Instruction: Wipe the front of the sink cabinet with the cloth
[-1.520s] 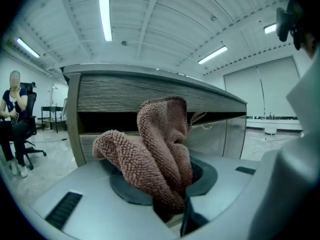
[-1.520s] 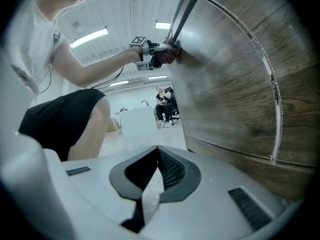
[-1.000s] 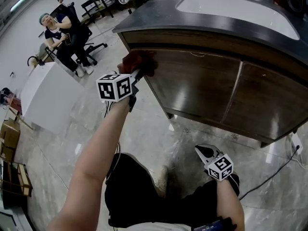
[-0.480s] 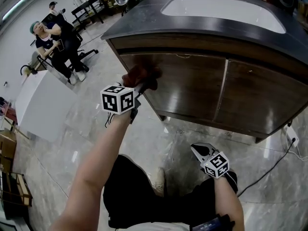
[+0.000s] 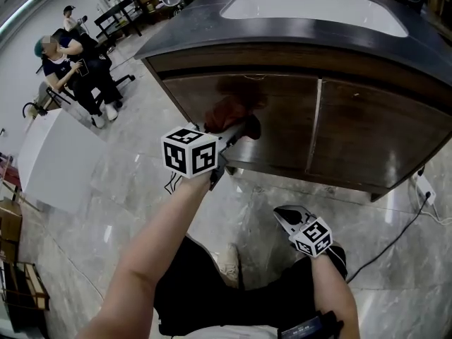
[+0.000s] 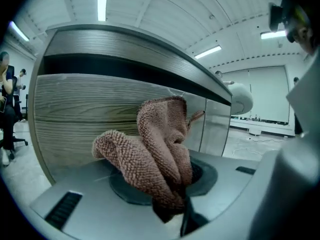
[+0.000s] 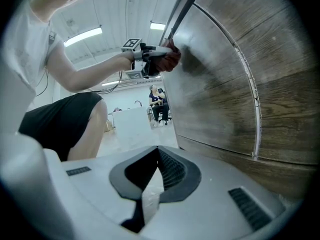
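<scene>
The left tool [image 6: 175,206] has its jaws clamped on the bunched brown cloth [image 6: 160,149]. The cloth's loose folds lie against the left door [image 5: 282,119] of the sink cabinet [image 5: 367,140], so a sweep of the arm would likely rub the wood. The right tool [image 7: 150,184], jaws together with nothing between them, hangs low over the floor [image 5: 141,189], apparently kept out of the way. There are two tools, one cloth, two cabinet doors, and one sink [image 5: 311,9] above them.
</scene>
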Available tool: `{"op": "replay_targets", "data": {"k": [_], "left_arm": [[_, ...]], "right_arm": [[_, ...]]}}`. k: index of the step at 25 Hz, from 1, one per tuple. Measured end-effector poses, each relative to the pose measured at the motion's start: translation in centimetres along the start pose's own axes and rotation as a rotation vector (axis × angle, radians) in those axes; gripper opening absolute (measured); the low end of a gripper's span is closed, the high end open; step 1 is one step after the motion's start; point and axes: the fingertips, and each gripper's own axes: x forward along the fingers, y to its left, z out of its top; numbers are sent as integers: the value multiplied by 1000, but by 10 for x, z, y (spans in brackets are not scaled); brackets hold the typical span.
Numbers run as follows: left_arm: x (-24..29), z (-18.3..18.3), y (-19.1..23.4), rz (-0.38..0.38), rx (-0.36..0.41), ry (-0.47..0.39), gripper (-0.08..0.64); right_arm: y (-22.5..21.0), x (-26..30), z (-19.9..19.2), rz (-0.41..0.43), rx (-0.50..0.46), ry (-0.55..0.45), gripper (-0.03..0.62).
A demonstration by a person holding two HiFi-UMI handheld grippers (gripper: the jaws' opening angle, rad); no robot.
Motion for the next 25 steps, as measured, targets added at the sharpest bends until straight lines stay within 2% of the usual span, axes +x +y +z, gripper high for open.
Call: {"op": "replay_targets", "data": {"k": [17,25], "left_arm": [[86,-16,-129,-294,7,-1,113],[102,-36,-146,-361,-9,9,114]], "right_arm": [[-3,-38,19,-82,10,-65,12],[-6,-50,18,-106,23,-74,12]]}}
